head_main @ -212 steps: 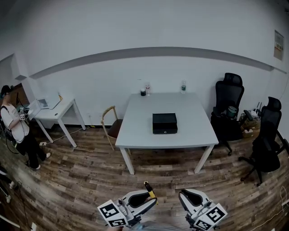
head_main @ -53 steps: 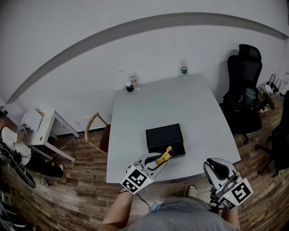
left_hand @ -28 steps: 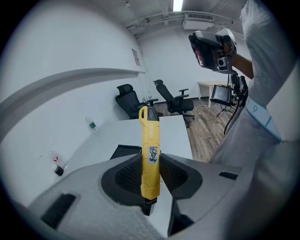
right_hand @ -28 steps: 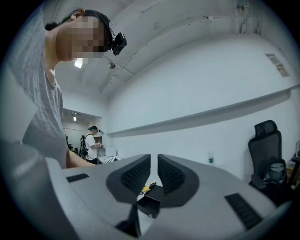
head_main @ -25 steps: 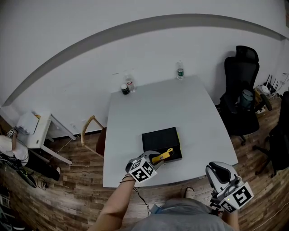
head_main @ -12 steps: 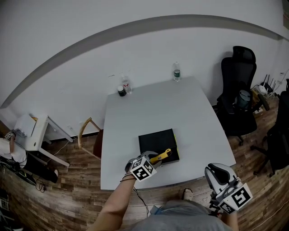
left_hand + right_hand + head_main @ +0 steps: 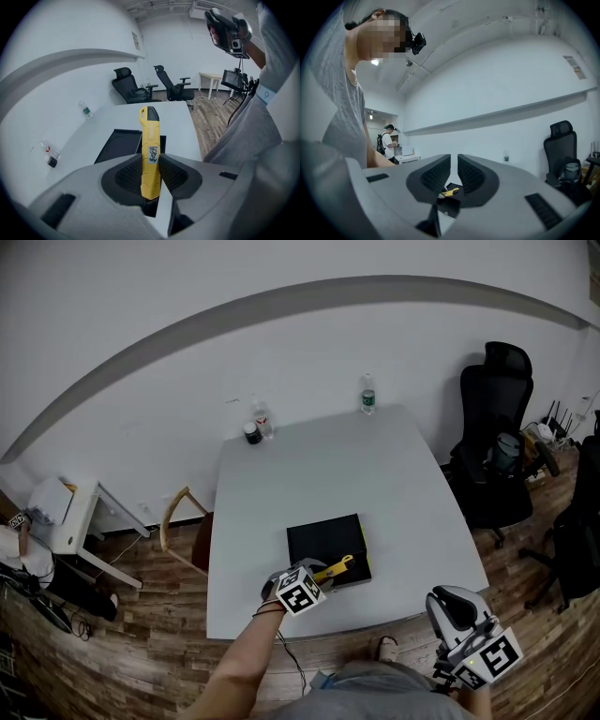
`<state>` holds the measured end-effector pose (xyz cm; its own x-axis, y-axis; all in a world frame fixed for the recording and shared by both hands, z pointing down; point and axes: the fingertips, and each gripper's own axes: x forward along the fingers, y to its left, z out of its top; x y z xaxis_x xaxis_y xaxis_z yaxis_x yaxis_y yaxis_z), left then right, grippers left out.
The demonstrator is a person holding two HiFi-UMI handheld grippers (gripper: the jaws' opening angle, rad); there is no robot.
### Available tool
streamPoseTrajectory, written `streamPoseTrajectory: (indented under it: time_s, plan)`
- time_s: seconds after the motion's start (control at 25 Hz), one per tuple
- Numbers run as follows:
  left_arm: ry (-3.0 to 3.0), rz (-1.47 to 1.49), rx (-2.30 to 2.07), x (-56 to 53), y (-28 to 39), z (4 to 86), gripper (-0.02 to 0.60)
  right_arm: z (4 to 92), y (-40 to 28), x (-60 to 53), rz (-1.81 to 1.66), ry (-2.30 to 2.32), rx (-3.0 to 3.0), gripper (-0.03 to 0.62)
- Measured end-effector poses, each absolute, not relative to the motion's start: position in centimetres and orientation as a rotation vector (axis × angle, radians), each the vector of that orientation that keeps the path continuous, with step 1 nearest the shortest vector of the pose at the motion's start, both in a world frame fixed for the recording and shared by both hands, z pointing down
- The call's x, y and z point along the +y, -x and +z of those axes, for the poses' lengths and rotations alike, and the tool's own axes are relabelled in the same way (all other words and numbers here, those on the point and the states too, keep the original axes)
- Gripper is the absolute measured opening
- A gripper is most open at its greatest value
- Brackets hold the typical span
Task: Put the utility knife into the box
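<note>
table open around box | bottles at far edge | office chair right

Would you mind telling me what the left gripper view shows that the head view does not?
Only the left gripper view shows the left gripper with its ribbed pads clamped on both sides of the yellow utility knife, and the label on it. Only the head view shows the wooden chair beside the table and the left gripper's marker cube. Both show the knife near the black box, the water bottle and the right gripper.
</note>
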<state>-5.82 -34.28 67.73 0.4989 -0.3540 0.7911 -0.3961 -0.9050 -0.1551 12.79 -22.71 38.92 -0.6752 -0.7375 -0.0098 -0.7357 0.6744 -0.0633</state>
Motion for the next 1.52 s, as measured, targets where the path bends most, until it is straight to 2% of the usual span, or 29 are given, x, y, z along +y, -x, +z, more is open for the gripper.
streamPoseTrajectory:
  time_s: [0.52, 1.52]
  plan:
    - [-2.566, 1.493, -0.628, -35.4, 7.0, 71.9, 0.123, 38.7, -13.1, -23.2, -0.070, 1.300, 2.829, 0.033]
    - [-2.541, 1.612, -0.635, -37.1, 7.6, 74.7, 0.123, 38.8, -13.2, -23.7, -0.075, 1.343, 2.821, 0.032]
